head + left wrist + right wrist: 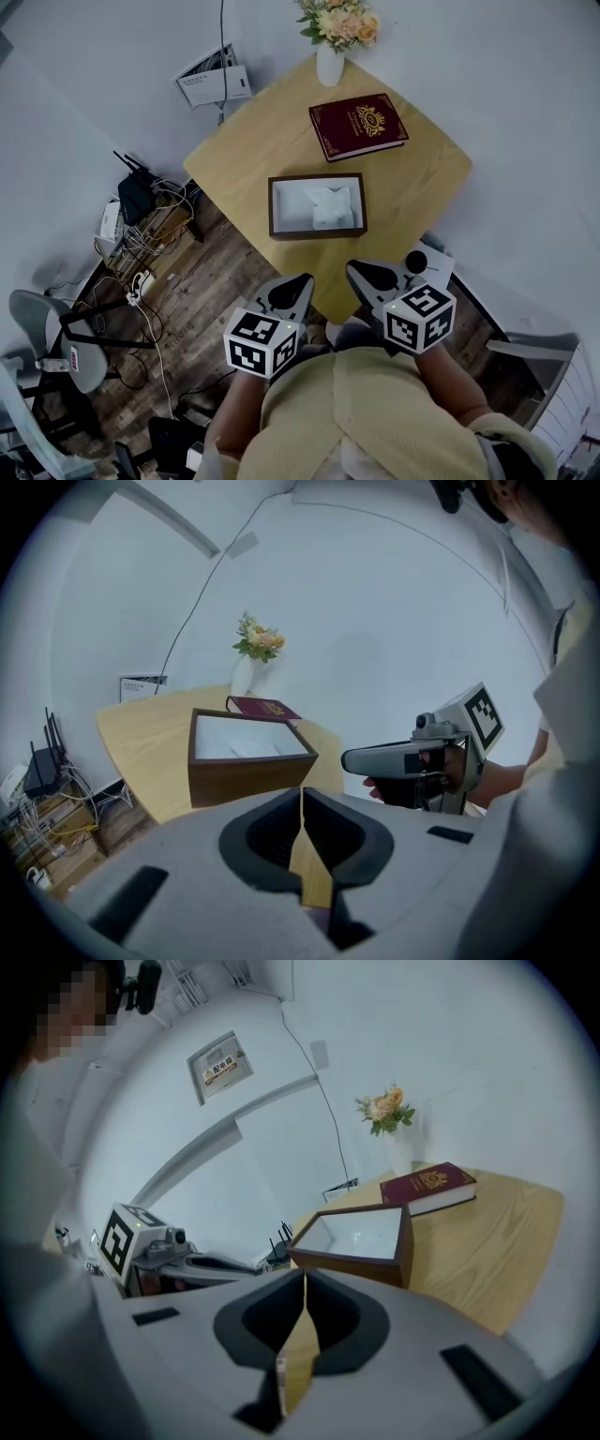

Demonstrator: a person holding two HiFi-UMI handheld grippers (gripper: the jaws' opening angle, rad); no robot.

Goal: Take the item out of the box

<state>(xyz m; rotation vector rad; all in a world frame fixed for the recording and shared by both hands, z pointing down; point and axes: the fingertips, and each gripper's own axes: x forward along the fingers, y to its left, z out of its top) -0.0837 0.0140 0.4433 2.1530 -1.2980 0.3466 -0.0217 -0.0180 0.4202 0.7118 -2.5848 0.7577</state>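
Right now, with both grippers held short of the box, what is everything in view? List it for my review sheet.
table: one, light wood, centre of the head view
box: one, dark brown with white lining, open, mid-table
item: one, white, inside the box
book: one, maroon with gold emblem, flat on the table beyond the box
vase: one, white, holding peach flowers, at the table's far corner
printed sheet: one, white, by the wall beyond the table
router: one, black, among cables, on the floor left of the table
chair: one, grey, lower left
left gripper: one, grey, shut, empty
right gripper: one, grey, shut, empty
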